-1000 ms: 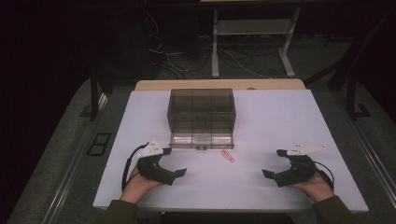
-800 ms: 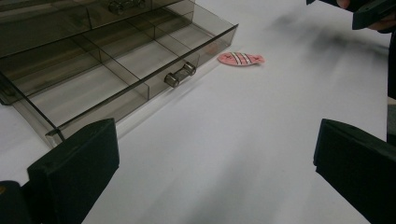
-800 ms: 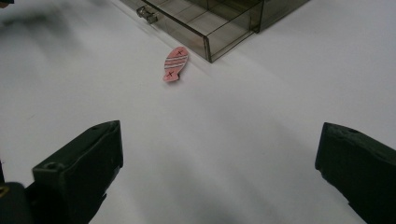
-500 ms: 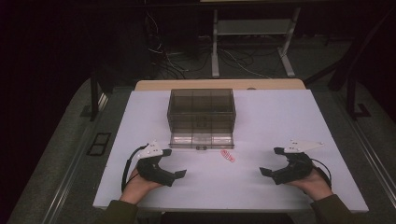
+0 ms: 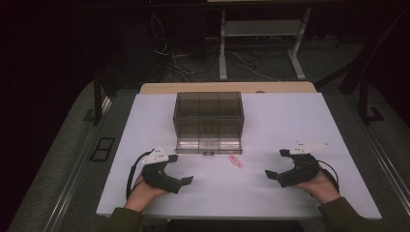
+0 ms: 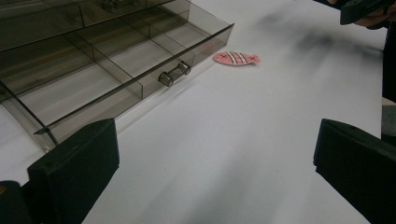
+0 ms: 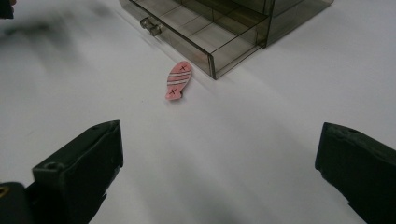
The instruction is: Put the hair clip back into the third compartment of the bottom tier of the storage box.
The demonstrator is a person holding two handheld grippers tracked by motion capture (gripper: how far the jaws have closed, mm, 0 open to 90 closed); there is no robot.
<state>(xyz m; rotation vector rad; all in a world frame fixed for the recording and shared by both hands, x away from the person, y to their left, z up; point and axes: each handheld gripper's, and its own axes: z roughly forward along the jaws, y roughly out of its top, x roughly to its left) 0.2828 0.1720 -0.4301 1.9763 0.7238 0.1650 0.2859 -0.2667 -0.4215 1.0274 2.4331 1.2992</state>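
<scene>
One pink fish piece [image 7: 178,80] lies flat on the white bench [image 5: 270,193], just beside the front corner of the open drawer [image 6: 116,70] of the one smoky drawer box [image 5: 209,113]. It looks thin, light and stiff; pinching its long edges seems best. Both the left gripper [image 5: 180,169] and right gripper [image 5: 274,163] have their fingers spread, holding nothing.

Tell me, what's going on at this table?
A person holds a left hand-held gripper and a right hand-held gripper, both open and empty, near the front of the white table. Between them lies a small pink striped fish-shaped piece, just in front of the open drawer of a smoky clear plastic box.
</scene>
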